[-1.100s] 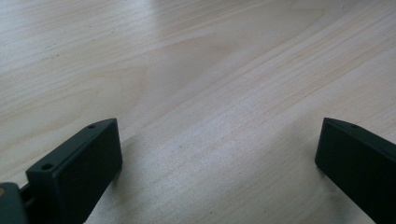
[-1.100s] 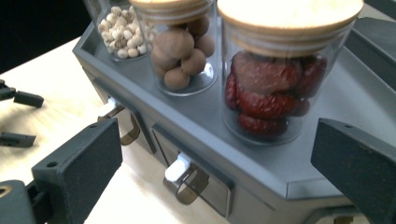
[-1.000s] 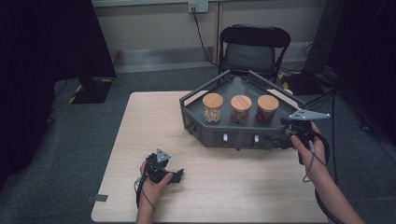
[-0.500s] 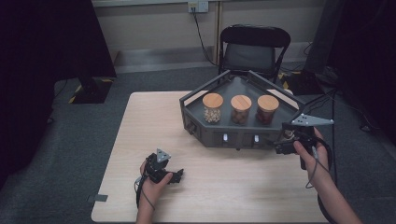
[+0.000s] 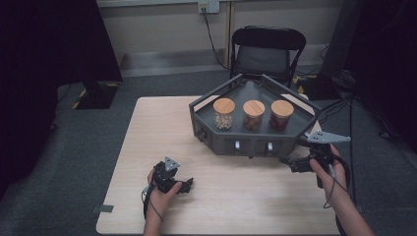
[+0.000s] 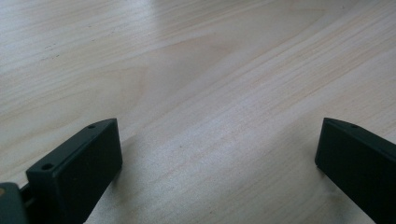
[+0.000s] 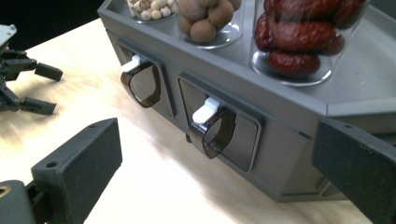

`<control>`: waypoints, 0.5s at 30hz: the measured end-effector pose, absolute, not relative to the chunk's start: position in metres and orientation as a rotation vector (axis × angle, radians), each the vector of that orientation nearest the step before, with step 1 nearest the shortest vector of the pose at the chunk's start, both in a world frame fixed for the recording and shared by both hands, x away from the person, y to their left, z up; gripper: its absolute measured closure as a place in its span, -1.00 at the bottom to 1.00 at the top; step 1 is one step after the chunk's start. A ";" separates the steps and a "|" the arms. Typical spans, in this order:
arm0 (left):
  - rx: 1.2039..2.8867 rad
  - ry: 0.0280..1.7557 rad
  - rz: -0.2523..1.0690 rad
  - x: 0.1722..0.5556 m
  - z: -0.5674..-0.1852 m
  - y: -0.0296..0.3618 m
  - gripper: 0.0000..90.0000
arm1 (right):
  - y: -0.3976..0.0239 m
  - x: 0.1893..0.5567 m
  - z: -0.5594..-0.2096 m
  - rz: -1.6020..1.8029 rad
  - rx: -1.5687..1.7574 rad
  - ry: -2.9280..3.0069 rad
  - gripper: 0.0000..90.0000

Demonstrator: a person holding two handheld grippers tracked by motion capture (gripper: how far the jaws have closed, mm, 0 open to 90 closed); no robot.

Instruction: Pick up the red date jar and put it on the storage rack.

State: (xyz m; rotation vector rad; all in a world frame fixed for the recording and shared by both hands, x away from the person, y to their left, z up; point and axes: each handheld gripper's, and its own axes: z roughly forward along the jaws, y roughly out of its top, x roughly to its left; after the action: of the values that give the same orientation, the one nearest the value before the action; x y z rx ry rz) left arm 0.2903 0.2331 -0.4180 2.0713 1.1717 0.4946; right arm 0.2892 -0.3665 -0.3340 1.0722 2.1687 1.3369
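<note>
Resting low on the pale, fine-grained wooden table (image 5: 147,128), near its front edge: the left gripper (image 5: 186,186), jaws spread wide and clasping nothing, two blunt matte-black blocks with small screw holes framing bare wood (image 6: 219,116) in the left gripper view.

Hovering just off the front right corner of the tray (image 5: 201,109): the right gripper (image 5: 286,162), jaws likewise gaping wide, gripping nothing, grey three-cornered plate riding on top. Pointing toward the tray's front wall (image 7: 299,140) in the right gripper view, close but not touching.

Standing at the far right part of the table: the tray itself, dark grey, matte, angular and many-sided, with a raised rim. Sitting in a row on its deck: three clear cylindrical glass jars with round light wooden lids, namely the left jar (image 5: 223,114) holding small pale lumps, the middle jar (image 5: 253,116) holding round brown balls, the right jar (image 5: 281,115) holding wrinkled, glossy dark red fruit (image 7: 299,28).

Protruding from the front wall: two recessed rectangular panels, each carrying a smoky translucent looped handle topped with a small white tab, the left handle (image 7: 141,81) and the right handle (image 7: 215,128), the right one lying nearer the right gripper.
</note>
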 end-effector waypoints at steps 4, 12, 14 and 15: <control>2.071 1.171 0.495 0.290 -0.418 0.233 -0.99 | -0.370 0.283 -0.338 1.341 1.072 2.163 -0.97; 2.071 1.172 0.496 0.290 -0.418 0.233 -0.99 | -0.375 0.273 -0.342 1.341 1.061 2.172 -0.98; 2.071 1.171 0.496 0.290 -0.418 0.233 -1.00 | -0.376 0.272 -0.343 1.340 1.064 2.172 -0.97; 2.071 1.172 0.496 0.290 -0.418 0.233 -1.00 | -0.376 0.272 -0.344 1.338 1.062 2.174 -0.97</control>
State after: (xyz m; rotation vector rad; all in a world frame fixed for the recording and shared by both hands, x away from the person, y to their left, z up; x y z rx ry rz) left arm 0.2902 0.2330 -0.4180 2.0708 1.1716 0.4959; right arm 0.2716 -0.3764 -0.3443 1.0620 2.1743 1.3376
